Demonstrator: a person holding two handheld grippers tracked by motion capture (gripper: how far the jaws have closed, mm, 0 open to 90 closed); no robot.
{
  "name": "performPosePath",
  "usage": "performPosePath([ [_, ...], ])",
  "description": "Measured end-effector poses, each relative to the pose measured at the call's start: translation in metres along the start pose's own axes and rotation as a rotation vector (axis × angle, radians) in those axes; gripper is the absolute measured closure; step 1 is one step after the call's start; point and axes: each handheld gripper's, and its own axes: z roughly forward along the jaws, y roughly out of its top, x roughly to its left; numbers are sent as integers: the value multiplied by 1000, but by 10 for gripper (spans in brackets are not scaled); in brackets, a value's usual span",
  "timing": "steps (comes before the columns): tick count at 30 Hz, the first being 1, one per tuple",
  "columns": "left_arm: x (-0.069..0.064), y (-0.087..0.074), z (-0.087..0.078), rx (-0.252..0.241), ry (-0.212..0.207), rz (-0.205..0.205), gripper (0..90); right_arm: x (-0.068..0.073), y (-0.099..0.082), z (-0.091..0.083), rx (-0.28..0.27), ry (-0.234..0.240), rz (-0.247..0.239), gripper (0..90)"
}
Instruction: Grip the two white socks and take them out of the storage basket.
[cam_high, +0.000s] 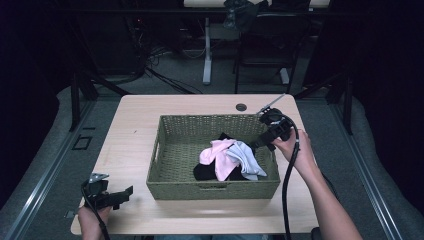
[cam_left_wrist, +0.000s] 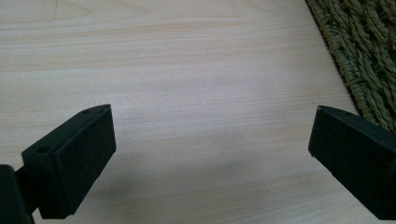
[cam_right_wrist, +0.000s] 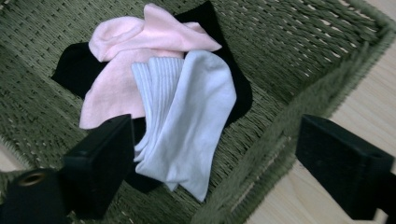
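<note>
Right gripper (cam_right_wrist: 210, 168) fingers apart, nothing between; pale blue sock (cam_right_wrist: 187, 126) just ahead of them, atop pink sock (cam_right_wrist: 121, 70) and black socks (cam_right_wrist: 79, 65) in green basket (cam_right_wrist: 289, 65). Left gripper (cam_left_wrist: 210, 158) fingers apart over bare surface (cam_left_wrist: 187, 70), parked aside.

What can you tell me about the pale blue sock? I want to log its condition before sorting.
The pale blue sock looks like soft knit fabric with a ribbed cuff, folded or doubled lengthwise and lying limp. It rests inside the green woven basket, toward its right side, on top of a pink sock and a black garment. Part of it drapes onto the basket's woven floor. The right gripper hovers above with jaws open, not touching it. No stains or holes are visible.
</note>
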Motion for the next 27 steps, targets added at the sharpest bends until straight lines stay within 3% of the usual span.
performPosePath([
  [4, 0, 0, 0, 2, 0, 0, 10, 4, 7, 11, 25, 0, -3, 209],
  [5, 0, 0, 0, 2, 0, -1, 10, 6, 10, 17, 50, -10, -4, 279],
  [9, 0, 0, 0, 1, 0, -2, 10, 13, 15, 32, 57, 3, 7, 359],
  [10, 0, 0, 0, 1, 0, -2, 10, 13, 17, 34, 85, -5, -17, 370],
  [16, 0, 0, 0, 1, 0, -3, 10, 20, 21, 50, 123, -9, -28, 447],
  [17, 0, 0, 0, 1, -1, -3, 10, 24, 21, 56, 113, -26, -41, 514],
  [20, 0, 0, 0, 1, -1, -3, 10, 28, 22, 64, 149, -36, -50, 566],
  [27, 0, 0, 0, 0, -1, -3, 10, 30, 23, 78, 198, -32, -46, 572],
])
